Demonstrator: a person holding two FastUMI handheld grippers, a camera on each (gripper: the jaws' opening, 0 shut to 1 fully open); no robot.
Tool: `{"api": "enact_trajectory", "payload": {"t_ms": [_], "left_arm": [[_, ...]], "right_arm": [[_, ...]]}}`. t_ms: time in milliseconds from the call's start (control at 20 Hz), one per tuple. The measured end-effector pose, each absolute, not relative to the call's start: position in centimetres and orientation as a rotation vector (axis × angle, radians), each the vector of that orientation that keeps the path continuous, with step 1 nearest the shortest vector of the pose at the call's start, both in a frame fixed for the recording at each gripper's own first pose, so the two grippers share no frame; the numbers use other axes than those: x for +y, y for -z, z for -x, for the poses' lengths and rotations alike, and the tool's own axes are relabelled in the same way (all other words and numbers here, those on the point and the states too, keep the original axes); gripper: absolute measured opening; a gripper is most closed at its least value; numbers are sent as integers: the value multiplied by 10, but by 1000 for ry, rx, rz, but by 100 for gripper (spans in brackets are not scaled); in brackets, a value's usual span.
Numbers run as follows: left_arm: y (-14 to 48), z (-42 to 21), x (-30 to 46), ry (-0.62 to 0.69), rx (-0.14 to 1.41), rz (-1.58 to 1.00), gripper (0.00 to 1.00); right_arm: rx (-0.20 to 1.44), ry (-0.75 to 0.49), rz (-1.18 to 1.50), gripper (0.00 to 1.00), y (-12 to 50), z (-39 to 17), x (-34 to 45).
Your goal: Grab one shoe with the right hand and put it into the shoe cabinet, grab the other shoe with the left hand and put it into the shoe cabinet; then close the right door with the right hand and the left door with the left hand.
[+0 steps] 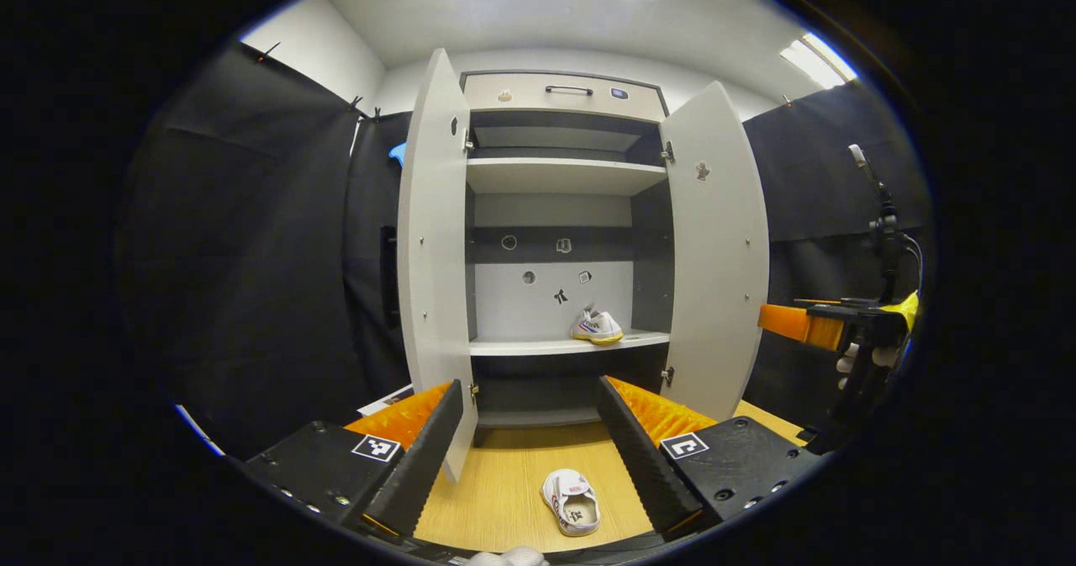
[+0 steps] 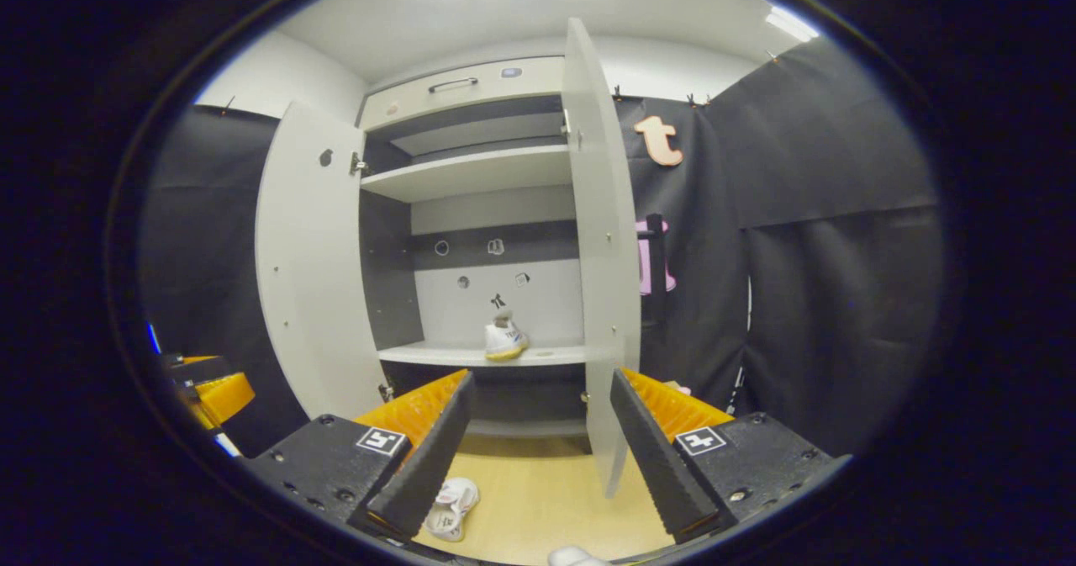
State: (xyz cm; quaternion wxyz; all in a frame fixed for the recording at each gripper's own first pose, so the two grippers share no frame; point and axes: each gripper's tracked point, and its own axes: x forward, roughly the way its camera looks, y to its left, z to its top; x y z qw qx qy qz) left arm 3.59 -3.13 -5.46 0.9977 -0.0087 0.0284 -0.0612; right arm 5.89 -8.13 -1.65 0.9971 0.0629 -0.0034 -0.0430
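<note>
Both tools, left [image 1: 531, 431] and right [image 2: 538, 431], gape apart; one shoe [image 1: 597, 327] sits on the cabinet shelf [image 1: 538, 346], the other shoe [image 1: 571, 502] on the floor [image 1: 504, 482].

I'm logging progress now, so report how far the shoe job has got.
Done: one shoe sits on the cabinet shelf. In hand: nothing; the left gripper and right gripper are both open. Left: the second shoe lies on the wooden floor, and the left door and right door stand open.
</note>
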Motion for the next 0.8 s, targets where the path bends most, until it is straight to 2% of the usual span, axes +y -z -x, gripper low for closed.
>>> {"api": "enact_trajectory", "payload": {"t_ms": [200,350,550,800], "left_arm": [[98,-50,-46,161,99,18,96],[167,-57,-57,177,189,4,97],[284,-58,-72,177,386,6,96],[393,-69,-75,183,595,-13,98]], "right_arm": [[-17,121,-111,100,10,-51,-94],[-2,115,-90,99,13,-48,-93],[61,102,-72,100,30,-47,-95],[132,93,-59,99,49,-46,-91]]}}
